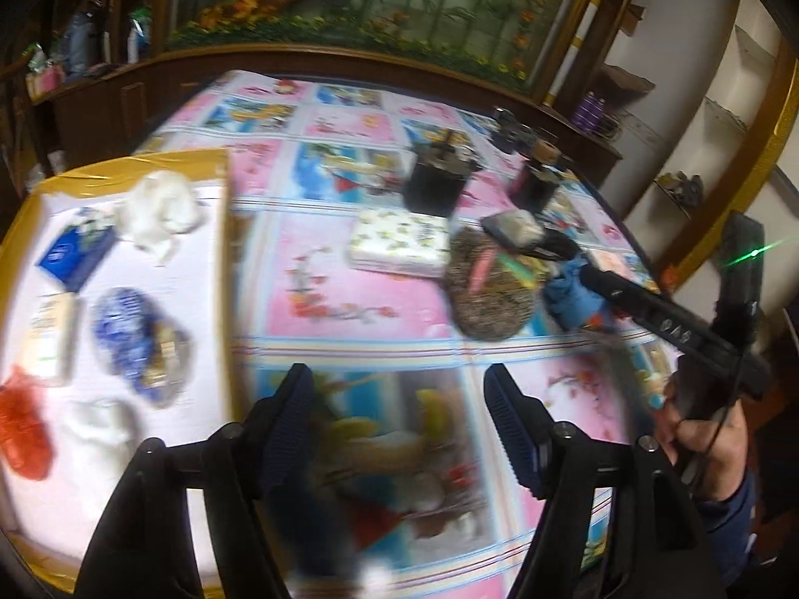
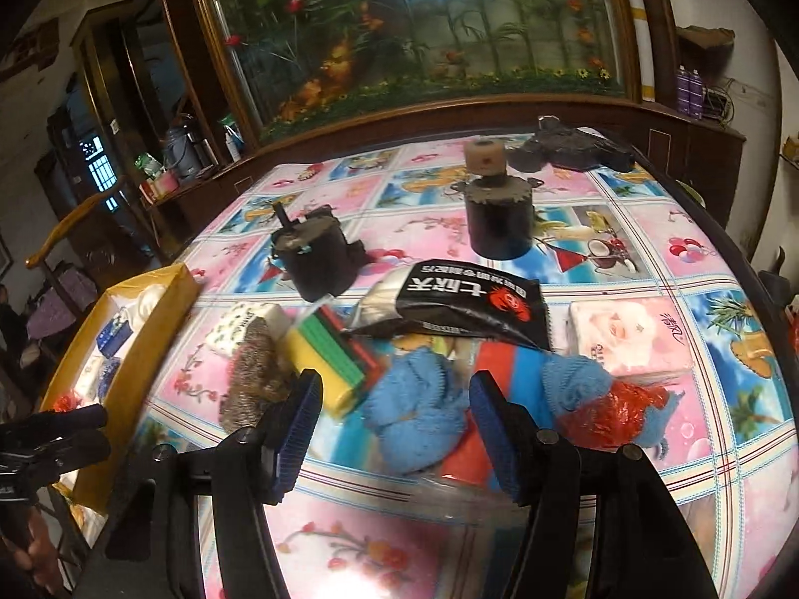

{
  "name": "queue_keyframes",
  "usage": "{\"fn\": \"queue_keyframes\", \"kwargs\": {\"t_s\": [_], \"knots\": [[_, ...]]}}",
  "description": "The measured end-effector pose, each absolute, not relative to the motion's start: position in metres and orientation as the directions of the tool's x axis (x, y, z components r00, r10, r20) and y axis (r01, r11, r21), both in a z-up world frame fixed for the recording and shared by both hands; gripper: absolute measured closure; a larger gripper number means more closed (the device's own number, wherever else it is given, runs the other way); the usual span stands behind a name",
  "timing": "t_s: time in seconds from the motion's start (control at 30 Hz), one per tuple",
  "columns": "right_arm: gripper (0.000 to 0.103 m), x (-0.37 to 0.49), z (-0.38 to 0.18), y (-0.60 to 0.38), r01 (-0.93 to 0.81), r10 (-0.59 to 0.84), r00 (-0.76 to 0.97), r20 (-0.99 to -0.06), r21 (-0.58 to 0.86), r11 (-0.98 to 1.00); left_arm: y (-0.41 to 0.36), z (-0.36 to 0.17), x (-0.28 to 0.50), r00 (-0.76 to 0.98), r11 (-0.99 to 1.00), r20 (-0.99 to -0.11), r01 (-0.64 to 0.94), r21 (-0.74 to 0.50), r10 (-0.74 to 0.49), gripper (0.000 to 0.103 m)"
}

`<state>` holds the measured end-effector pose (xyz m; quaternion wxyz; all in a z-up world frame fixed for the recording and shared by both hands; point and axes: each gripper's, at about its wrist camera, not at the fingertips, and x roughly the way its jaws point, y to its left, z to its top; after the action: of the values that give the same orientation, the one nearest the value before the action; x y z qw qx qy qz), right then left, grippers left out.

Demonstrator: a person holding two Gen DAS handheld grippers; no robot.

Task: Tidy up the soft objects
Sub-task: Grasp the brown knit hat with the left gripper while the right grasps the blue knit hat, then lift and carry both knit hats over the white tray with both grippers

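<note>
My left gripper (image 1: 399, 429) is open over bare tablecloth, just right of a gold-rimmed box (image 1: 219, 229). The box holds a white cloth (image 1: 160, 209), a blue patterned bundle (image 1: 135, 339), a red mesh (image 1: 22, 434) and small packs. My right gripper (image 2: 394, 424) is open above a blue knitted cloth (image 2: 414, 414), with nothing between its pads. Around that cloth lie a yellow-green sponge pack (image 2: 329, 354), a steel scourer (image 2: 254, 379), a black packet (image 2: 464, 304), a pink tissue pack (image 2: 629, 334) and a red mesh (image 2: 609, 414). The left wrist view shows the scourer (image 1: 489, 294) and a patterned tissue pack (image 1: 399, 244).
Two black cylinders (image 2: 319, 259) (image 2: 499, 219) stand on the table behind the pile, with dark clutter (image 2: 574, 149) at the far edge. A wooden cabinet with a large aquarium (image 2: 424, 25) runs behind the table. A hand (image 1: 699, 439) holds the right gripper's handle.
</note>
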<state>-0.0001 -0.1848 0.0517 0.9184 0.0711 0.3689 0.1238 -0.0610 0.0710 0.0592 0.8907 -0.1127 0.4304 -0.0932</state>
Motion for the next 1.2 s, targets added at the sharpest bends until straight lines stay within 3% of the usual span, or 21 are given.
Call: {"fn": "queue_keyframes", "kwargs": {"t_s": [0.07,0.27,0.33,0.63,0.7,0.73,0.77,0.9,1.2], "knots": [[0.032,0.004,0.048,-0.184,-0.166,0.249,0.699,-0.671,0.187,0.968,0.059,0.059,-0.048,0.605,0.945,-0.738,0.079,-0.317,-0.299,0.022],[0.032,0.020,0.031,-0.175,-0.171,0.230,0.661,-0.714,0.154,0.973,0.034,0.048,-0.008,0.556,0.938,-0.767,0.067,-0.341,-0.319,0.020],[0.060,0.018,0.032,-0.169,-0.190,0.204,0.676,-0.709,0.100,0.977,0.029,0.042,0.002,0.536,0.934,-0.778,0.063,-0.351,-0.328,0.020],[0.063,0.011,0.042,-0.192,-0.117,0.190,0.731,-0.655,0.154,0.981,0.000,0.017,0.031,0.538,0.952,-0.790,0.093,-0.292,-0.295,0.019],[0.063,0.012,0.042,-0.198,-0.120,0.227,0.728,-0.647,0.206,0.971,-0.005,0.013,0.030,0.573,0.960,-0.773,0.108,-0.260,-0.274,0.027],[0.063,0.011,0.042,-0.199,-0.120,0.231,0.727,-0.646,0.212,0.970,-0.006,0.013,0.029,0.589,0.959,-0.759,0.121,-0.258,-0.279,0.039],[0.062,0.011,0.043,-0.199,-0.121,0.233,0.728,-0.645,0.214,0.969,-0.007,0.013,0.029,0.595,0.960,-0.755,0.126,-0.252,-0.276,0.045],[0.062,0.008,0.047,-0.194,-0.148,0.257,0.732,-0.630,0.221,0.964,0.001,0.016,0.026,0.622,0.952,-0.724,0.135,-0.276,-0.298,0.045],[0.062,0.004,0.049,-0.181,-0.196,0.274,0.743,-0.611,0.193,0.962,-0.003,0.040,0.010,0.747,0.979,-0.634,0.137,-0.148,-0.200,0.045]]}}
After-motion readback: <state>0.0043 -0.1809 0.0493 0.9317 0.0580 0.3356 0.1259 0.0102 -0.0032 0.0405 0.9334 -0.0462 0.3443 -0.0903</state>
